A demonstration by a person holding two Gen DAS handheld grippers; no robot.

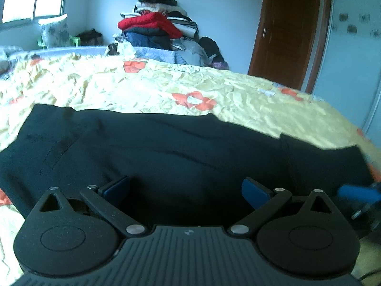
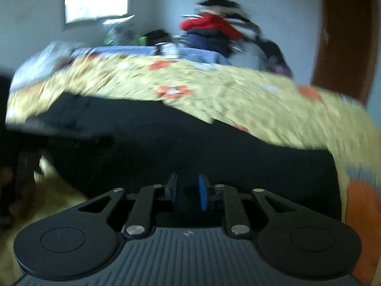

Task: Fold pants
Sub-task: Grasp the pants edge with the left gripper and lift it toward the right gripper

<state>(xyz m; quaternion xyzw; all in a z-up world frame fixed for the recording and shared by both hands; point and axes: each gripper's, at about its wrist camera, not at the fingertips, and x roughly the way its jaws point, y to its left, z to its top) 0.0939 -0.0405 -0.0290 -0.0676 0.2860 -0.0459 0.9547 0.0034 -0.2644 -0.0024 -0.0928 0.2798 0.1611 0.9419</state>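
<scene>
Two grippers hover low over dark pants (image 1: 166, 147) spread flat on the flowered bedspread (image 1: 142, 88), directly ahead of both. The left gripper (image 1: 185, 190) stands wide apart, empty; the right gripper (image 2: 188, 190) shows a narrow gap, pinching nothing.

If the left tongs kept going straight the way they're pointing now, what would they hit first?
Most likely the dark pants. The left tongs stand open and angle down at that cloth, spread on the yellow bedspread. How far off it lies is hard to judge.
</scene>
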